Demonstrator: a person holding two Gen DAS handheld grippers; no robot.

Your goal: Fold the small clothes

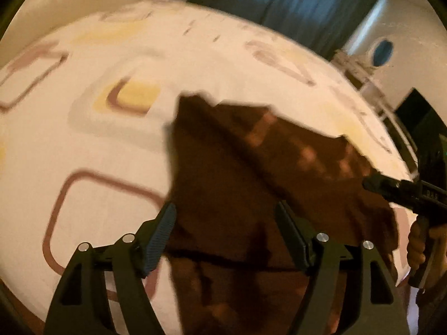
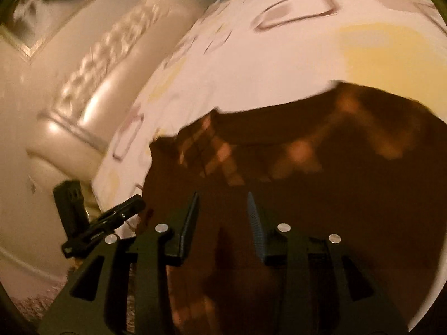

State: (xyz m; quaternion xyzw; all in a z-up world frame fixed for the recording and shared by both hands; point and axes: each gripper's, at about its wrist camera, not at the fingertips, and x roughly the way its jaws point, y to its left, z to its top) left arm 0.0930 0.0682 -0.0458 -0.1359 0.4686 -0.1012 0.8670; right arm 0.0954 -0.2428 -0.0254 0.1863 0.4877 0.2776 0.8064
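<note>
Brown garment (image 1: 251,184) lies spread on the bed (image 1: 111,145), partly folded, patterned edge up. My left gripper (image 1: 226,231) hangs over it, fingers wide apart, nothing held. My right gripper (image 2: 223,223) fingers part-open, empty. Risk: loose top layer may slide or bunch if I pinch both layers.
</note>
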